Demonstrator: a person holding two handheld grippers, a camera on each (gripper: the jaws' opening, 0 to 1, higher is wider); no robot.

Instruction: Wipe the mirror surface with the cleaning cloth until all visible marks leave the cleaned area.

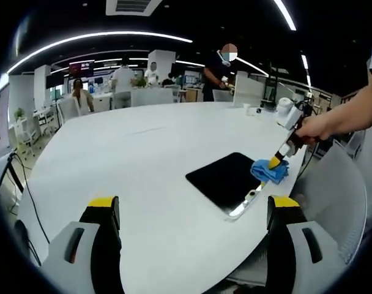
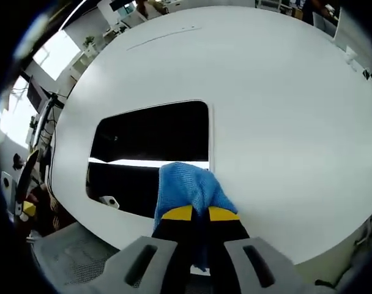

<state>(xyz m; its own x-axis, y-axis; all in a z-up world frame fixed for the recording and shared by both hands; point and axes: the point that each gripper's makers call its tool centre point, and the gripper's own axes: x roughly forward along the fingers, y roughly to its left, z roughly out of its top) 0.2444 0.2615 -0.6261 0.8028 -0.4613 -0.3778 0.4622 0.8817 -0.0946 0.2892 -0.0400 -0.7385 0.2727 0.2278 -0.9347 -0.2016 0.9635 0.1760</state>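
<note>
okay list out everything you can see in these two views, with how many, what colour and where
Mirror: one, dark reflective, flat on the table near its edge.
Cloth: one, blue, on the mirror's near edge, clamped in the right gripper.
Table: one, white, rounded, across the foreground.
Cups: a few, white, far side of the table.
Chair: one, grey mesh, beside the table.
People: several, in the office behind.
Left gripper: yellow-tipped jaws apart, holding nothing, above the table.
Right gripper: yellow-tipped jaws shut on the cloth.
Hand: one, holding the right gripper.
</note>
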